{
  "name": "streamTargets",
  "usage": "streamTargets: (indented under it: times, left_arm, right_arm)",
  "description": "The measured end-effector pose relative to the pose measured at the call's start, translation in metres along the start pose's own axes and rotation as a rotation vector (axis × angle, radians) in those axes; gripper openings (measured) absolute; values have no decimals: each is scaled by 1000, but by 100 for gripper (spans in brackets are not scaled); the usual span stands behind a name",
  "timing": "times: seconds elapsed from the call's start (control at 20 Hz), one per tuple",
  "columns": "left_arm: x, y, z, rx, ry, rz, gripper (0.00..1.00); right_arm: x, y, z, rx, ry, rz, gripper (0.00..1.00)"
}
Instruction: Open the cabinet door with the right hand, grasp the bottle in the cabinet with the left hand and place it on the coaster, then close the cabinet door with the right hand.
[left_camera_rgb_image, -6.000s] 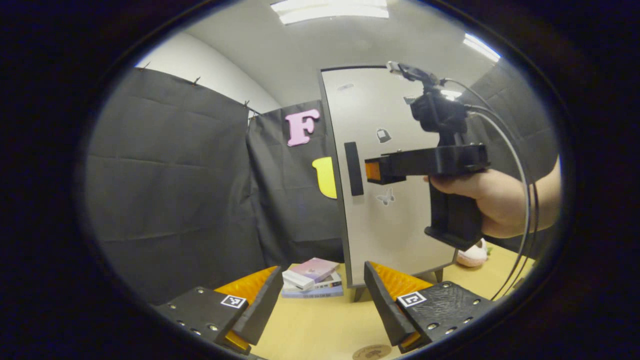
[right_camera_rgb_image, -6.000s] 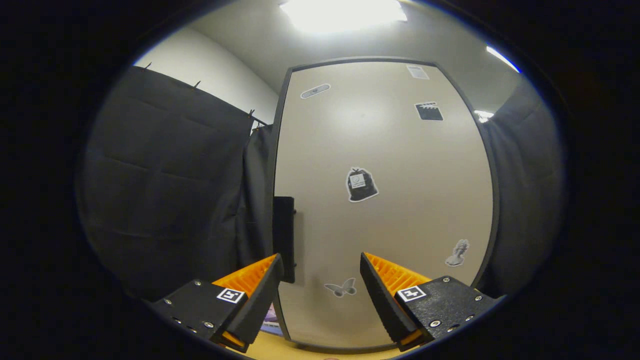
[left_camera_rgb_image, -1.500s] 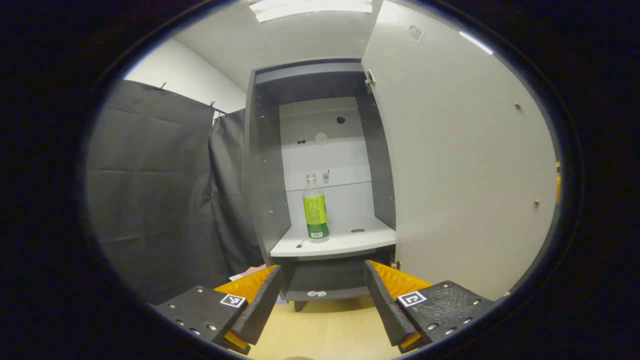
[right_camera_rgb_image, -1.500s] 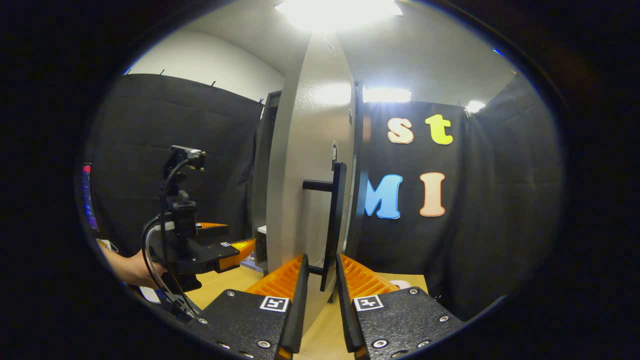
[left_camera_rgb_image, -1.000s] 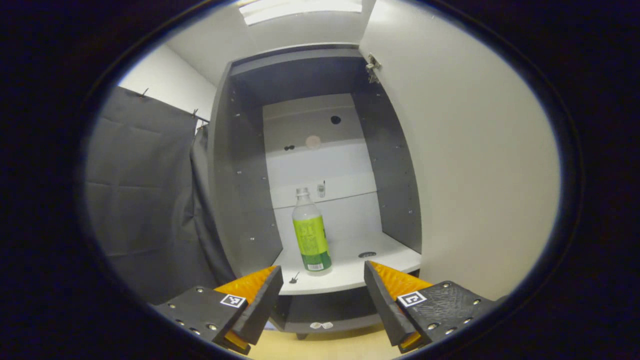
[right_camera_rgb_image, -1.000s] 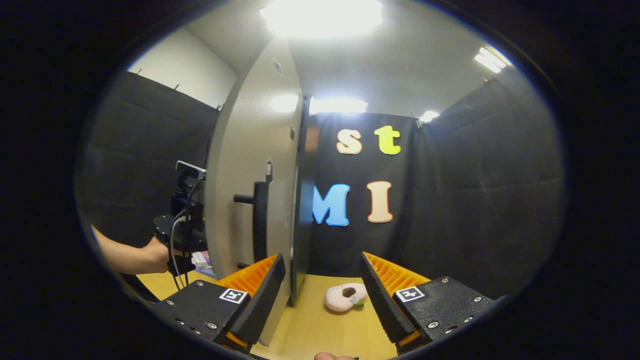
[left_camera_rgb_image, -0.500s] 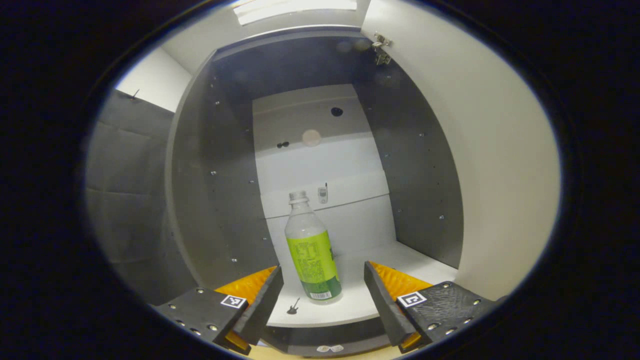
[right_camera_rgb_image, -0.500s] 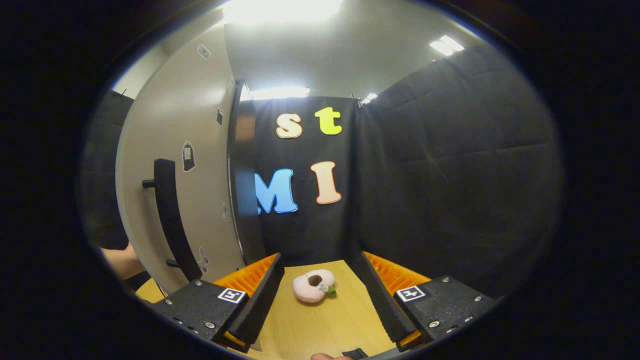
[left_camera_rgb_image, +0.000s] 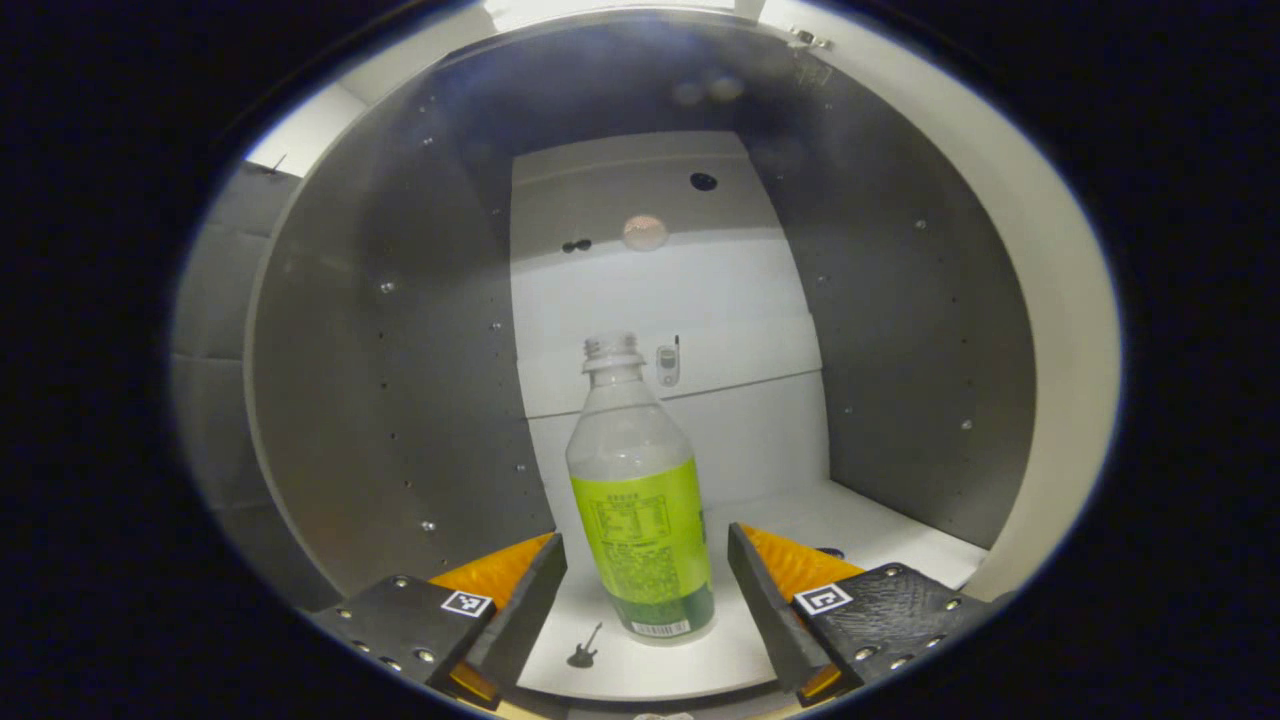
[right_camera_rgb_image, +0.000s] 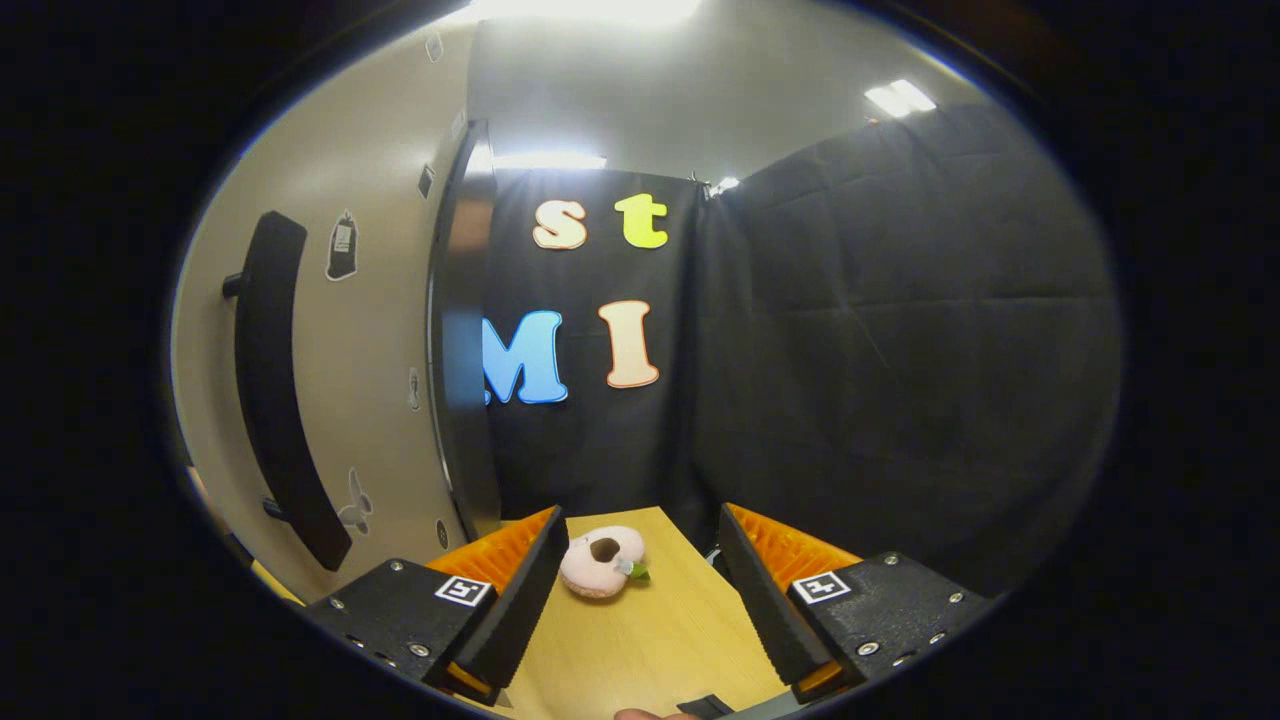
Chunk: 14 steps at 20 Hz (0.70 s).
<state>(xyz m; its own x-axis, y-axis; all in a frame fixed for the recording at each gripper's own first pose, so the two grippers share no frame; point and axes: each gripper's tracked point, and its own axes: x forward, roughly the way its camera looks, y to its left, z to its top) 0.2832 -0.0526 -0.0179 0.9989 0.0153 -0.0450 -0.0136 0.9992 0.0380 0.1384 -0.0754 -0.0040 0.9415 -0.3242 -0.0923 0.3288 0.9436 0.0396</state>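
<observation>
- Presently, one bottle (left_camera_rgb_image: 640, 500) is being framed upright on the cabinet shelf (left_camera_rgb_image: 740, 650), between the spread fingers of the left claw (left_camera_rgb_image: 646, 590); no contact is being made on either side yet.
- The left claw is being kept wide apart, judged so that the bottle's labelled body can pass between the fingers before any squeeze.
- The bottle's neck is being shown without a cap, so an upright carry is judged to be needed.
- The cabinet door (right_camera_rgb_image: 370, 330) is being left swung open, its one dark handle (right_camera_rgb_image: 275, 400) showing at the left of the right gripper view, presumably so the left claw's way in is kept free.
- The right claw (right_camera_rgb_image: 640, 590) is being held apart and empty over the table (right_camera_rgb_image: 640, 640), clear of the door.
- One pink plush toy (right_camera_rgb_image: 600, 560) is lying on the table beyond it.
</observation>
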Motion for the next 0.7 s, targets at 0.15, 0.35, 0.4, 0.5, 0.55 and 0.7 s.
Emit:
streamTargets:
  times: [0.15,0.35,0.4,0.5,0.55,0.7]
  left_arm:
    - [14,2,-6,-23,3,1,93]
    - [15,2,-2,-44,-4,3,85]
    - [21,0,-6,-46,-9,-2,74]
    - [19,0,-5,-62,-6,-7,69]
    - [17,2,-4,-70,-4,-5,69]
    - [3,15,3,-81,-22,25,65]
  right_arm:
    - [4,-1,-11,4,33,-16,94]
    - [8,1,-16,-30,46,-17,93]
    - [8,1,-17,-34,50,-15,93]
    - [10,2,-19,-36,56,-9,94]
    - [11,1,-18,-36,56,-8,94]
    - [13,0,-19,-35,57,7,94]
